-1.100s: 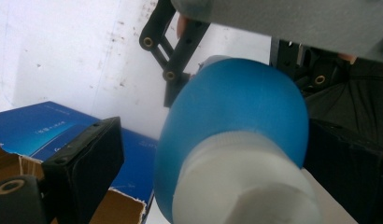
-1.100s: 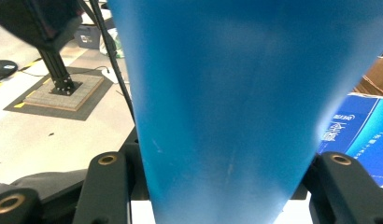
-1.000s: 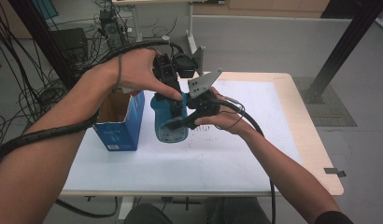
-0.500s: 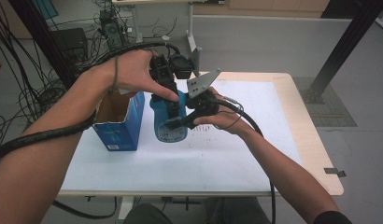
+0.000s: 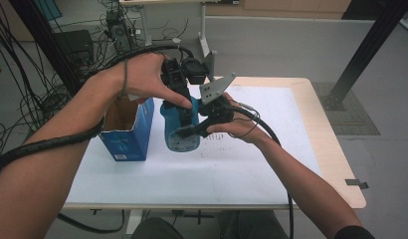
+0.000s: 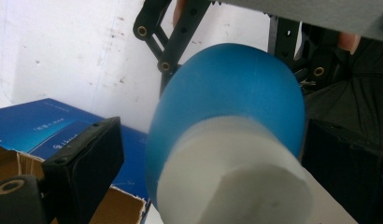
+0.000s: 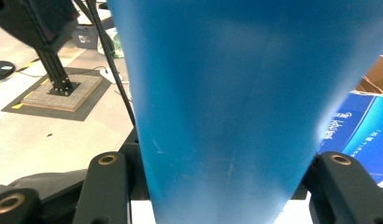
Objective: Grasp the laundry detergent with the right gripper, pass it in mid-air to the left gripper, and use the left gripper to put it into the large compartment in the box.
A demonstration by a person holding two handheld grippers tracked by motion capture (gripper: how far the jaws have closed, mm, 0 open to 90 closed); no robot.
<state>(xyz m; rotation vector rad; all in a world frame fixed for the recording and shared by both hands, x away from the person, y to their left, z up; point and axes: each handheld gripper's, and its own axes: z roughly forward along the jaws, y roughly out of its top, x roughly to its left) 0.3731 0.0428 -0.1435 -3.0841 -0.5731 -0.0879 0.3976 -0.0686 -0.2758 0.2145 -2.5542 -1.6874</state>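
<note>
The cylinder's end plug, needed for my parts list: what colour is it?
White, on the blue plastic cylinder; its foam-like end plug shows best in the left gripper view.

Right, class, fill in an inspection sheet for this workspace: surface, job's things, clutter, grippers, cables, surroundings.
Surface: white table top with wooden edge, faint dark specks.
Job's things: blue bottle-like object with a white end, held above the table; open blue carton to its left.
Clutter: nothing seen.
Grippers: right gripper shut on the blue object; left gripper has a jaw on each side of it, contact unclear.
Cables: one trails from each gripper; a tangle lies on the floor at the left.
Surroundings: grey floor, black post on a mat.
</note>
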